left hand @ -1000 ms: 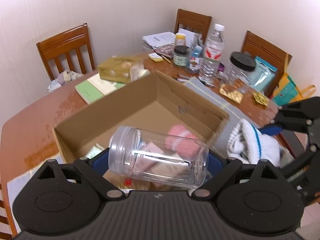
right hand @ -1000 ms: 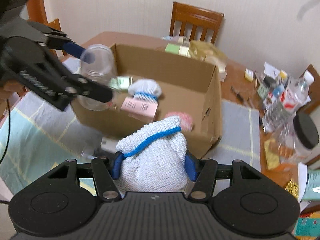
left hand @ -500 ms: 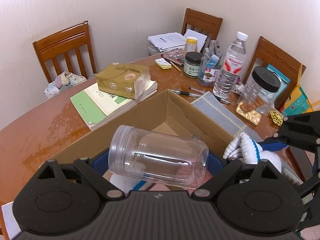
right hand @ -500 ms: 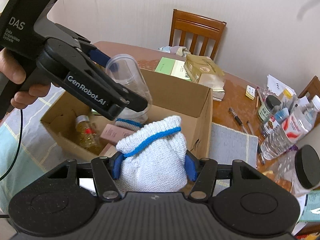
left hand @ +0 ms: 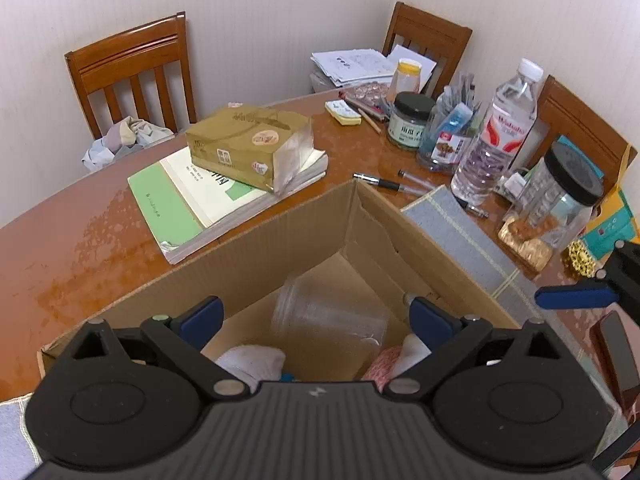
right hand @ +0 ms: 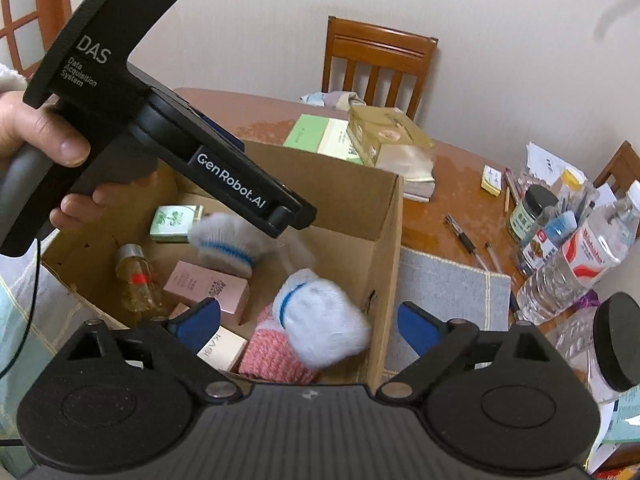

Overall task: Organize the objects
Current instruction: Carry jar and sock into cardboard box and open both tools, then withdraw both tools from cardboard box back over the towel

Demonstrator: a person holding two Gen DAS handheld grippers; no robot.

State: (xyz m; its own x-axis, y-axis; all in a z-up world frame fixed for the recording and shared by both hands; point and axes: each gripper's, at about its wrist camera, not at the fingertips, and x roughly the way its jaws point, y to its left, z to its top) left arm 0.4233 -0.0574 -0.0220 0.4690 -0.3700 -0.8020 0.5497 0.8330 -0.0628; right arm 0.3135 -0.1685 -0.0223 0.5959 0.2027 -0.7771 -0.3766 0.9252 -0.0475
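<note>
Both grippers are positioned above an open cardboard box [left hand: 304,236] that rests on a wooden table [left hand: 80,224].

Left gripper [left hand: 316,314]: the jaws have just been opening and now stand wide apart. A clear plastic jar [left hand: 328,316] appears blurred between and below the blue fingertips [left hand: 202,314], inside the box, with no pad touching it. In the right wrist view the left gripper crosses the upper left of the frame, with a hand [right hand: 48,160] on its grip.

Right gripper [right hand: 304,320]: the jaws have just been opening and now stand wide apart. A white knitted glove with a blue band [right hand: 320,316], rolled into a ball and motion-blurred, sits between the fingers and clear of both pads, over the near right corner of the box and just above a pink knitted item [right hand: 272,356].

Box contents visible in the right wrist view: a second white glove with a blue band [right hand: 226,244], a pink carton [right hand: 206,286], a small bottle of yellow liquid [right hand: 136,276], and a green-and-white packet [right hand: 176,220].

Beyond the box on the table: a green book [left hand: 216,200] with a gold tissue pack [left hand: 248,146] on top of it, a water bottle [left hand: 496,140], a black-lidded jar [left hand: 410,120], a large clear jar with a black lid [left hand: 560,196] and pens [left hand: 378,182]. Wooden chairs [left hand: 132,76] stand against the wall.
</note>
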